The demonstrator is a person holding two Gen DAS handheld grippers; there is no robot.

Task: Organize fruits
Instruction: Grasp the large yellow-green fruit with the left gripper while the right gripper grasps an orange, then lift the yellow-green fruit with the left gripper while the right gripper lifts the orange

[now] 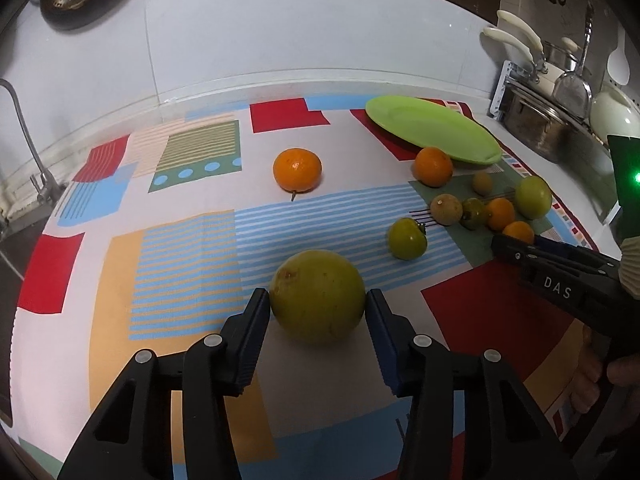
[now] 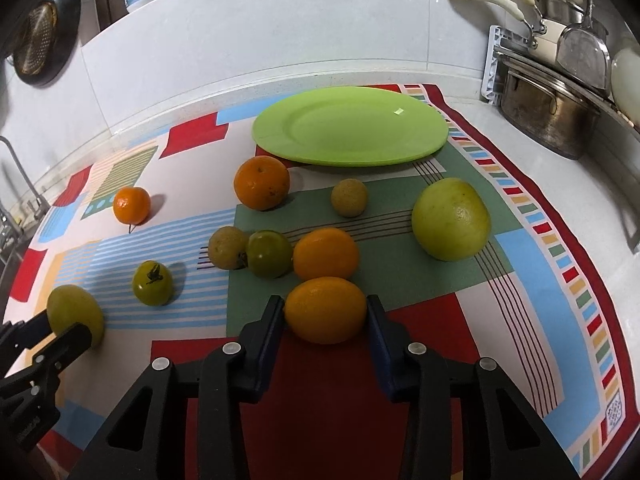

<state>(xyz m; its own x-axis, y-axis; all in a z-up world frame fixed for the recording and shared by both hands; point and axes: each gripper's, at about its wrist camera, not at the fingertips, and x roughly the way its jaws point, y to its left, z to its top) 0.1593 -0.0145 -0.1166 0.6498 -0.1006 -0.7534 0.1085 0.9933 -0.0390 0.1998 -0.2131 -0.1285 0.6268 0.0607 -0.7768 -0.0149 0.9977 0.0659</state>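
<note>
While the green plate point(image 2: 352, 128) at the back of the patterned cloth point(image 2: 520, 240) on the tabletop holds no fruit, the left gripper point(image 1: 318, 312), tilted down, has its fingers clamped on a big green fruit point(image 1: 318, 296), and the right gripper point(image 2: 326, 316) likewise clamps one of four oranges point(image 2: 325, 310).

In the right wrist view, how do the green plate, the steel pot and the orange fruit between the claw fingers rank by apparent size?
1. Green plate, clearly largest.
2. Steel pot and orange fruit look alike; the fruit is nearest the camera, so no ranking.
</note>
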